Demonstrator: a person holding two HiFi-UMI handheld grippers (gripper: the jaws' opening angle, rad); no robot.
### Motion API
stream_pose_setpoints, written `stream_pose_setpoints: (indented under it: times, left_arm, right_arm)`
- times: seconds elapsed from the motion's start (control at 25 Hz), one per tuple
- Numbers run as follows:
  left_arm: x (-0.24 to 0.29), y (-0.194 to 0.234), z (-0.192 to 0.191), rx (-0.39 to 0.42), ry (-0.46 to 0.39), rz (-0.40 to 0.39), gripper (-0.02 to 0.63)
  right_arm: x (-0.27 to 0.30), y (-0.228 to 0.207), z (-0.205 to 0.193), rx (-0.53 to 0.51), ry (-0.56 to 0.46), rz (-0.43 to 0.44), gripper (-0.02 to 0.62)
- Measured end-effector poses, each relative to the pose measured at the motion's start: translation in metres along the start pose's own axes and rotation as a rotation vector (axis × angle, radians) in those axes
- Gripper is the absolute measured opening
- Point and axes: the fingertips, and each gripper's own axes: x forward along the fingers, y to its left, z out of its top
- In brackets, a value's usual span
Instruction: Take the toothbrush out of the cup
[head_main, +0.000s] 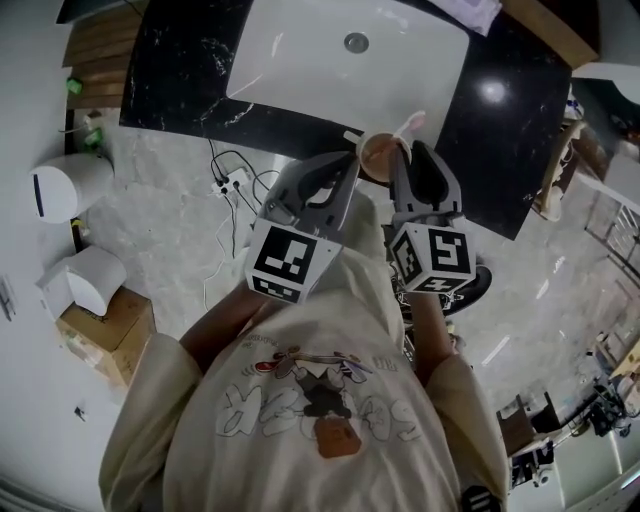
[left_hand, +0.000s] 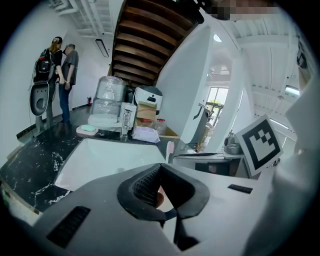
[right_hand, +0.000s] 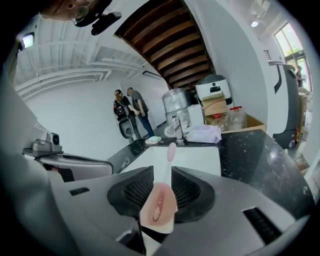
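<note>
1. Head view: both tools meet over the black counter by the white sink (head_main: 300, 60). The left gripper (head_main: 342, 170) reaches the brown cup (head_main: 376, 156) from the left. The right gripper (head_main: 412, 155) stands just beside the cup, and the pale pink toothbrush (head_main: 412, 124) head pokes up past its tips.
2. Left gripper view: the jaws are drawn in on a peach-brown wall, which I take to be the cup (left_hand: 159, 198), so it looks steadied. The brush head (left_hand: 170, 150) rises just beyond.
3. Right gripper view: the jaws are clamped on the toothbrush (right_hand: 160, 207), the neck running up between the pads. No cup shows here.
4. Progress: both grips look made. Whether the handle's lower end has cleared the cup cannot be told; lifting it clear seems to be what remains.
</note>
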Motion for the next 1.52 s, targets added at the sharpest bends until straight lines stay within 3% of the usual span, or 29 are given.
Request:
stream_pose_setpoints:
  times: [0.44, 0.8, 1.52]
  left_arm:
    - [0.008, 0.012, -0.012, -0.021, 0.028, 0.001, 0.003]
    - [0.008, 0.018, -0.012, -0.026, 0.030, 0.010, 0.003]
    - [0.004, 0.010, 0.004, -0.011, -0.004, 0.014, 0.003]
  right_arm:
    - [0.029, -0.006, -0.009, -0.044, 0.096, 0.053, 0.114]
    - [0.039, -0.006, -0.010, -0.050, 0.135, 0.098, 0.064]
    - [0.016, 0.002, 0.016, 0.003, 0.001, 0.157, 0.039]
